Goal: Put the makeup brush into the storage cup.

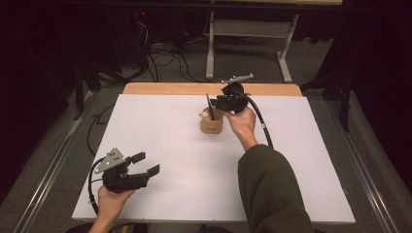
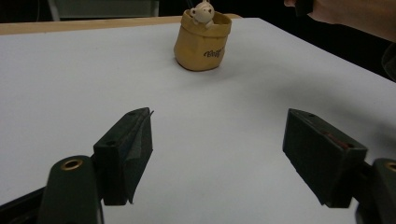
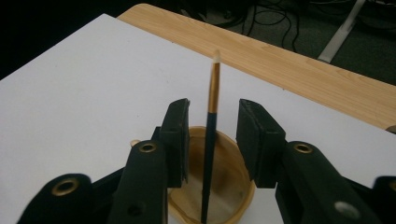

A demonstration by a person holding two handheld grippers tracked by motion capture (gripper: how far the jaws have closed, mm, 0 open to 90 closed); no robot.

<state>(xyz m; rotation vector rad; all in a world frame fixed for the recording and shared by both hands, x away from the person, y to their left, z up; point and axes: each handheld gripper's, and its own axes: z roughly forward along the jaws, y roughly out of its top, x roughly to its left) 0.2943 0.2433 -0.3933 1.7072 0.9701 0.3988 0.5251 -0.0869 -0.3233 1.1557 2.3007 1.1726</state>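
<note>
Dark script word, seemingly "Boff", on the tan sack-shaped holder.

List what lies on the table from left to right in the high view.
Left gripper → yellow pot with a small figure and a brush in it → right gripper, just above the pot → right hand.

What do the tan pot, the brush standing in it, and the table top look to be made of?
Pot: tan, matte, folded rim like a paper sack, probably ceramic or resin. Brush: dark glossy handle, maybe lacquered wood, with a gold, metal-looking ferrule and pale tip. Table: light wood grain at the far edge, under a matte white sheet.
</note>
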